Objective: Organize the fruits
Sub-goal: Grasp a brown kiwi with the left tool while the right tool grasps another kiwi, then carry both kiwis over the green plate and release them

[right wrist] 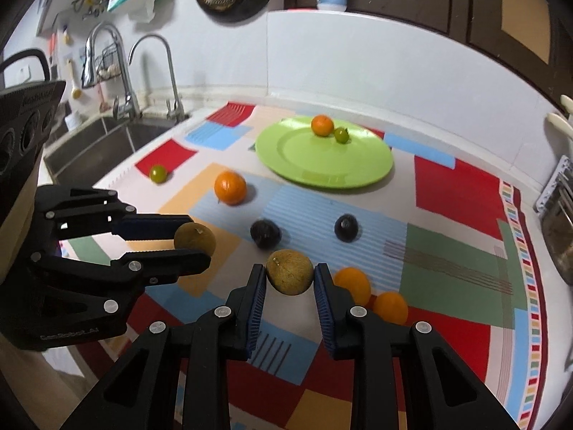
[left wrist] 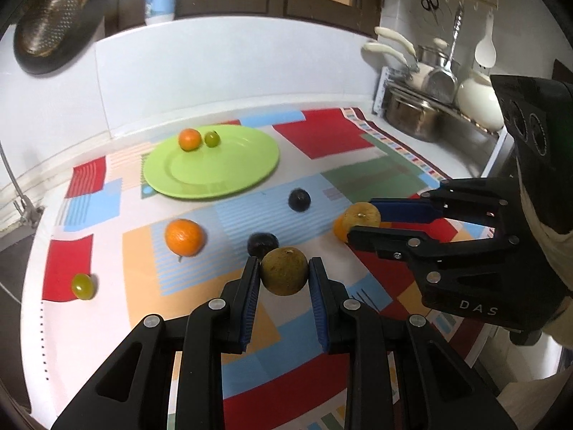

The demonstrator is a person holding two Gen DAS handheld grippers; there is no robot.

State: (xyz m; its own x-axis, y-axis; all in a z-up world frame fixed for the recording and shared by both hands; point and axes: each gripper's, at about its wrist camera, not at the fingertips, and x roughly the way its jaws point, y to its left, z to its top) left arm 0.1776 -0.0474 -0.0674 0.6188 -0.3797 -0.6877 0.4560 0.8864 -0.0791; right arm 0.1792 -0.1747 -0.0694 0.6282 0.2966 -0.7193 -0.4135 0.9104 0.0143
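Left wrist view puts us nearest our own left gripper (left wrist: pixel 284 274), its blue pads clamped on a brownish-green fruit (left wrist: pixel 284 271) held clear of the patterned mat (left wrist: pixel 200 322). To the right, our right gripper (left wrist: pixel 358 220) is clamped on a second fruit of that kind (left wrist: pixel 361 215); its black body carries the letters "DAS". In the right wrist view, the left gripper's casing bears faint writing we cannot read.

Further out, the mat holds loose fruit: a green grape (left wrist: pixel 83 286), an orange (left wrist: pixel 185 237), two dark plums (left wrist: pixel 262 243) (left wrist: pixel 299 199), and two more oranges (right wrist: pixel 352 284) (right wrist: pixel 391 307) near the right gripper. Farthest, the green plate (left wrist: pixel 211 161) holds only an orange (left wrist: pixel 189 139) and a grape (left wrist: pixel 212 139).

We judge the sorting at an early stage: two placed, two in hand, six waiting.
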